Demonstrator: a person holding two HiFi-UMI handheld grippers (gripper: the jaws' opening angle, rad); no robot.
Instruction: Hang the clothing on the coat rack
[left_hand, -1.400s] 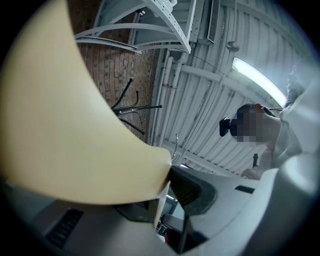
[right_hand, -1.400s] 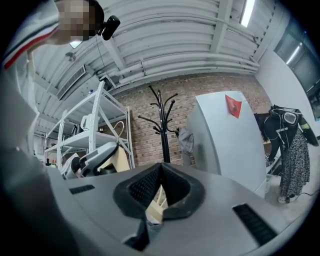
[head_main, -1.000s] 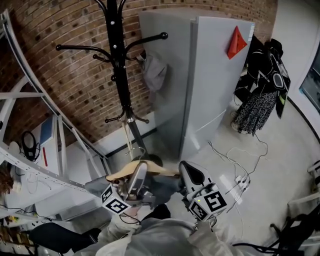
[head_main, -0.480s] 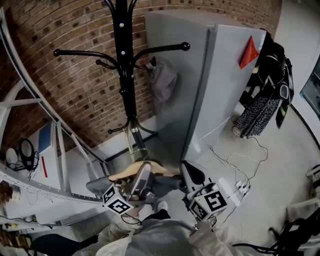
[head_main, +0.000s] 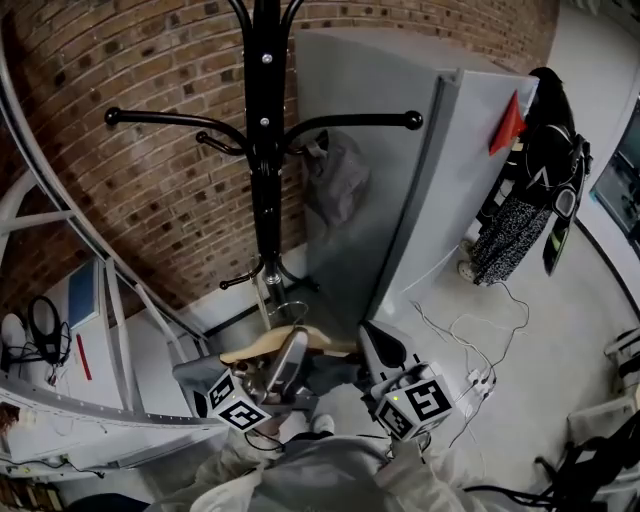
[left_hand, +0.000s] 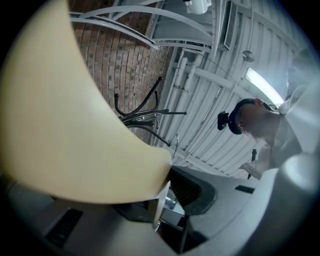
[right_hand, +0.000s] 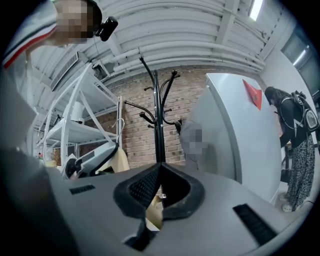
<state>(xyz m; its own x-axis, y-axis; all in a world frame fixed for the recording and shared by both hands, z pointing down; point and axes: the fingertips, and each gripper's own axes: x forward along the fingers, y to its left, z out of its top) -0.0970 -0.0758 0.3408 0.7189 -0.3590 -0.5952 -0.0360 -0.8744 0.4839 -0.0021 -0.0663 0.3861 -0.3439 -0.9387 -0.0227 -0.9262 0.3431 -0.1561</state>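
Observation:
A wooden hanger (head_main: 262, 346) with a metal hook and a grey garment (head_main: 193, 374) draped on it is held low in the head view, in front of the black coat rack (head_main: 265, 150). My left gripper (head_main: 294, 343) is shut on the hanger's middle; the pale wood (left_hand: 65, 125) fills the left gripper view. Just to its right, my right gripper (head_main: 373, 336) is shut with its tips together, and pale hanger wood (right_hand: 155, 212) shows between its jaws. Another grey garment (head_main: 335, 180) hangs on a right-hand rack arm. The rack (right_hand: 157, 115) stands straight ahead in the right gripper view.
A tall grey cabinet (head_main: 450, 200) with a red triangle (head_main: 506, 122) stands right of the rack. White metal shelving (head_main: 110, 290) runs along the left. A dark figure with a backpack (head_main: 535, 170) is at far right. Cables and a power strip (head_main: 470, 375) lie on the floor.
The coat rack and cabinet have grown larger and shifted right in the head view. Both grippers keep their hold on the hanger in nearly the same place.

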